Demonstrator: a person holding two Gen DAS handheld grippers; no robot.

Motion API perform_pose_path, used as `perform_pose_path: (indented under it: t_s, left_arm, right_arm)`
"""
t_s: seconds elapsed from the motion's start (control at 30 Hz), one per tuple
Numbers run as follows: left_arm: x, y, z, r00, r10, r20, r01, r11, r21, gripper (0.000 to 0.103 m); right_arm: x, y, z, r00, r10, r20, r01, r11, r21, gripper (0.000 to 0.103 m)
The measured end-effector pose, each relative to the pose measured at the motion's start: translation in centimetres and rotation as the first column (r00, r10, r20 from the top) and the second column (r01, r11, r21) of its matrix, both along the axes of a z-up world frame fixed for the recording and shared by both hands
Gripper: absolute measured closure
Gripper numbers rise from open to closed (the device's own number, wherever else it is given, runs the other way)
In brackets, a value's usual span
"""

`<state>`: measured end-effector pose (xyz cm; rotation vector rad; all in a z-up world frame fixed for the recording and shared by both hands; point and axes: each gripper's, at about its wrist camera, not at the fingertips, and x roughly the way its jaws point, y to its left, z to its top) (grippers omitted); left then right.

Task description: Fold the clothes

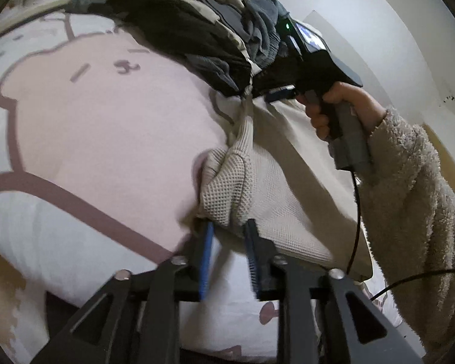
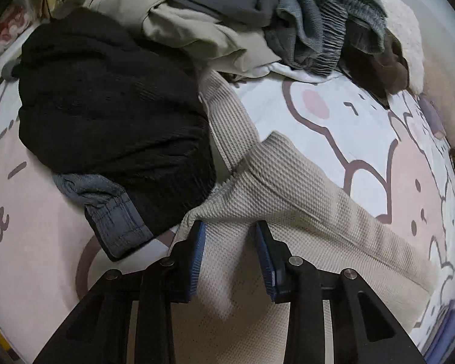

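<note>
We see a bedsheet (image 1: pixel 91 139) printed with pink cartoon bears covering the bed. At its far side sits a heap of unfolded clothes (image 2: pixel 197 15): a black knit (image 2: pixel 112 115), grey pieces, pale ones. Beside the heap, a beige waffle-knit garment (image 2: pixel 303 212) lies spread across the sheet, one part running up under the black knit.

Left gripper (image 1: pixel 229 230): jaws apart, a bunched fold of the waffle-knit at the tips; pinched or not, we cannot tell.

Right gripper (image 2: pixel 230 230): jaws parted over the waffle-knit, cloth between them, unclamped.
</note>
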<state>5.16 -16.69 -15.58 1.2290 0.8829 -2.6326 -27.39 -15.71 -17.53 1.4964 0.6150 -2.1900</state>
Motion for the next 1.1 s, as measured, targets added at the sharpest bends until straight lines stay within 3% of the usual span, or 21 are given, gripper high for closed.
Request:
perform_pose_path:
  t_s: [0.07, 0.17, 0.27, 0.4, 0.5, 0.63, 0.77, 0.87, 0.93, 1.0, 1.1]
  left_arm:
    - [0.7, -0.8, 1.2, 0.999, 0.034, -0.016, -0.035, 0.998, -0.052, 0.078]
    - [1.6, -2.4, 3.6, 0.997, 0.066, -0.040, -0.070, 0.992, -0.100, 0.077]
    - [1.0, -2.2, 6.0, 0.996, 0.026, -0.081, -0.039, 0.986, -0.163, 0.077]
    - [-2.5, 0.9, 7.9, 0.981, -0.133, -0.143, 0.109, 0.980, -0.166, 0.073]
    - [-5.4, 4.0, 6.4, 0.972, -0.213, -0.102, 0.192, 0.964, -0.183, 0.071]
    - [-6.8, 4.3, 5.1, 0.973, -0.226, -0.044, 0.212, 0.955, -0.209, 0.071]
    - [-7.9, 4.1, 3.9, 0.974, -0.226, 0.013, 0.223, 0.947, -0.233, 0.071]
    - [-8.7, 4.0, 3.0, 0.973, -0.225, 0.055, 0.231, 0.940, -0.251, 0.071]
    - [-9.5, 3.9, 4.7, 0.968, -0.248, 0.034, 0.249, 0.937, -0.245, 0.071]
    - [-11.0, 4.4, 7.0, 0.958, -0.286, 0.010, 0.279, 0.926, -0.255, 0.071]
    - [-15.2, 6.1, 9.5, 0.930, -0.368, -0.004, 0.349, 0.887, -0.304, 0.071]
  right_arm:
    - [-0.2, 2.3, 1.9, 0.999, -0.015, 0.033, 0.019, 0.992, -0.124, 0.067]
    - [-0.2, 7.3, 5.4, 0.995, -0.056, 0.078, 0.079, 0.940, -0.331, 0.066]
    - [0.7, 14.2, 8.6, 0.991, -0.135, 0.025, 0.132, 0.890, -0.437, 0.066]
    - [1.8, 22.0, 8.4, 0.961, -0.278, 0.007, 0.257, 0.878, -0.404, 0.066]
    - [2.6, 25.1, 6.2, 0.945, -0.325, 0.039, 0.315, 0.868, -0.384, 0.066]
    - [1.9, 24.3, 4.0, 0.959, -0.281, 0.044, 0.274, 0.869, -0.412, 0.066]
    - [-0.8, 22.9, 0.0, 0.957, -0.282, 0.071, 0.289, 0.895, -0.341, 0.067]
    - [-0.3, 22.6, -0.1, 0.968, -0.250, 0.031, 0.246, 0.909, -0.337, 0.066]
    - [0.1, 22.8, 0.1, 0.972, -0.234, 0.024, 0.228, 0.909, -0.350, 0.066]
    - [0.1, 24.3, 0.8, 0.965, -0.249, 0.085, 0.260, 0.856, -0.446, 0.066]
    - [-0.6, 26.3, 1.6, 0.948, -0.284, 0.147, 0.316, 0.765, -0.561, 0.066]
